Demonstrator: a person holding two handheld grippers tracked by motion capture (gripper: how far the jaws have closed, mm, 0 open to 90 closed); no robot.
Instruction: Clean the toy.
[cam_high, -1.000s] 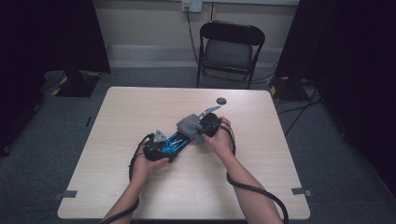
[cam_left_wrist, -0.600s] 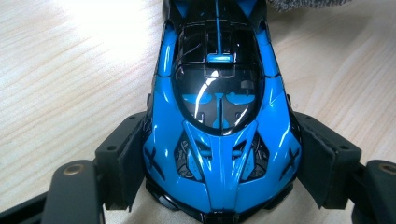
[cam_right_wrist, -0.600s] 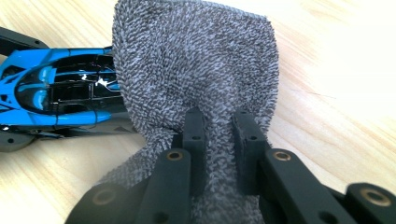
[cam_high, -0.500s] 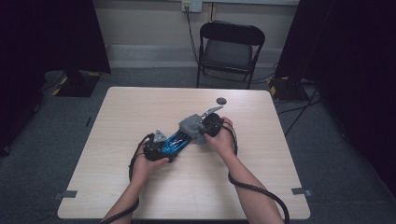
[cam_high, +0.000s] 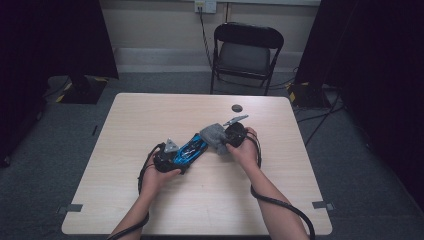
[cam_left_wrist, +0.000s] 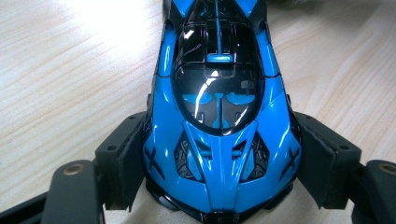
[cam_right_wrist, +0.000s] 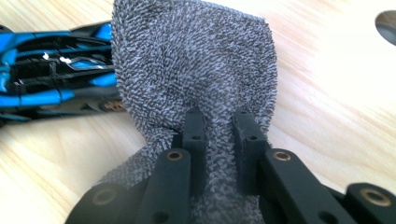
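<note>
High view: a glossy blue and black toy sports car (cam_high: 190, 149) is seen lying on the pale wooden table (cam_high: 125, 125), near its middle, set at a slant between the two hands. The left gripper (cam_high: 172, 156) is held at one end of the car, and in the left gripper view the car's nose (cam_left_wrist: 219, 154) is seen clasped between the two black pads, one pressed against each flank, so the jaws are set wide around the body. A grey terry-cloth rag (cam_high: 214, 135) is held by the right gripper (cam_high: 227, 139) just beside the other end of the car. In the right gripper view the rag (cam_right_wrist: 196, 70) is seen pinched in a fold between the nearly closed jaws, its loose part spread over the table and overlapping the side of the car (cam_right_wrist: 56, 70). A small round dark disc (cam_high: 236, 108) is seen lying on the table beyond the right hand (cam_high: 245, 150), well apart from the car. A black folding chair (cam_high: 245, 52) is seen standing behind the table.
</note>
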